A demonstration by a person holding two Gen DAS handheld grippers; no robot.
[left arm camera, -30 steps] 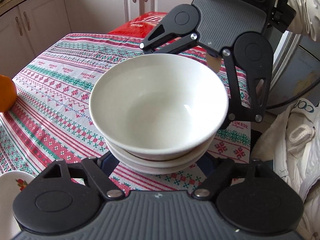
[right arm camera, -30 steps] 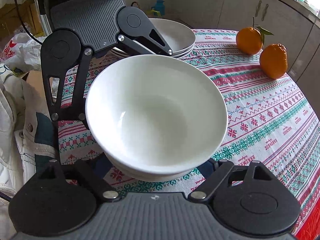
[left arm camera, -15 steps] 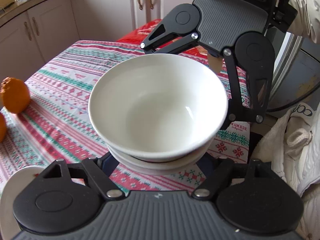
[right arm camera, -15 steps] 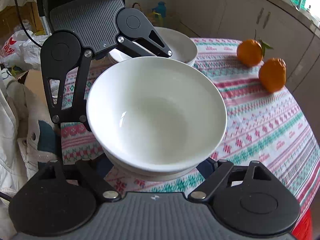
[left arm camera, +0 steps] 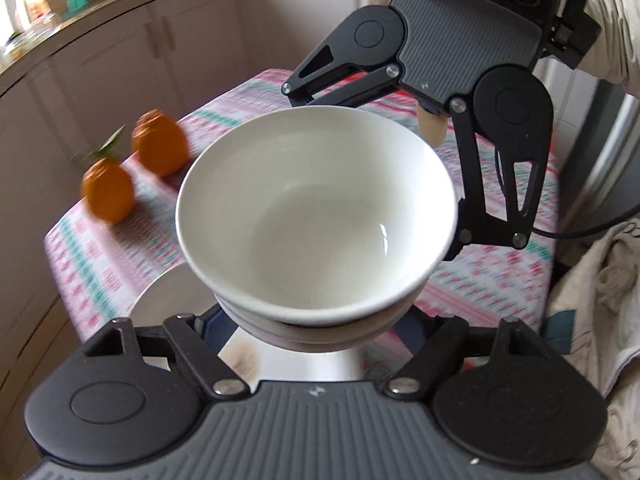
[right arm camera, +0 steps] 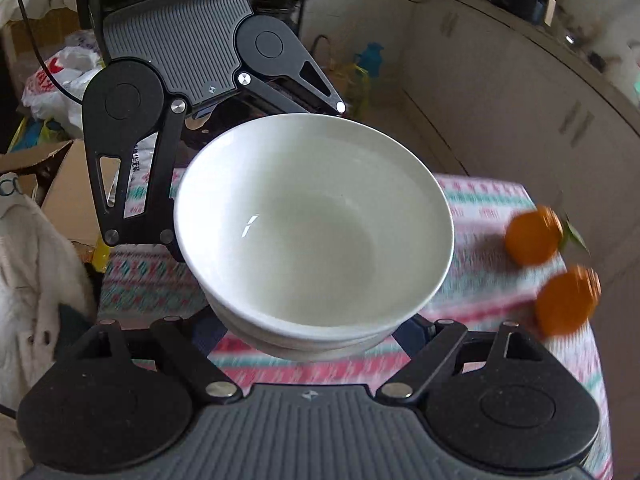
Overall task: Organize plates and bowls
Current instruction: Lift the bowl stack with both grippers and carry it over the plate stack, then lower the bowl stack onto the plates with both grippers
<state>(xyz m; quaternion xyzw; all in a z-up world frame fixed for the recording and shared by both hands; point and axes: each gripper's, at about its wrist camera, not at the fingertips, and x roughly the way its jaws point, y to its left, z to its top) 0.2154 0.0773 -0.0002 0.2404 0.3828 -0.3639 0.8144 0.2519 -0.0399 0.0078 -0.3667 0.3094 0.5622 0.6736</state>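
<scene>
Left wrist view: left gripper and right gripper fingers half spread, both grasping bowl stack.

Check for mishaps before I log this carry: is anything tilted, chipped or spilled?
Nothing stands out. The bowls sit nested and roughly level between the left gripper and right gripper, empty, rim unchipped. Two oranges lie on the tablecloth. No spills.

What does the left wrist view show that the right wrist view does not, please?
Only the left wrist view shows a white plate on the tablecloth below the bowls, and a pale sleeve. Only the right wrist view shows a cardboard box and plastic bags beyond the table. Both show the stacked white bowls carried between the two grippers, and two oranges.
</scene>
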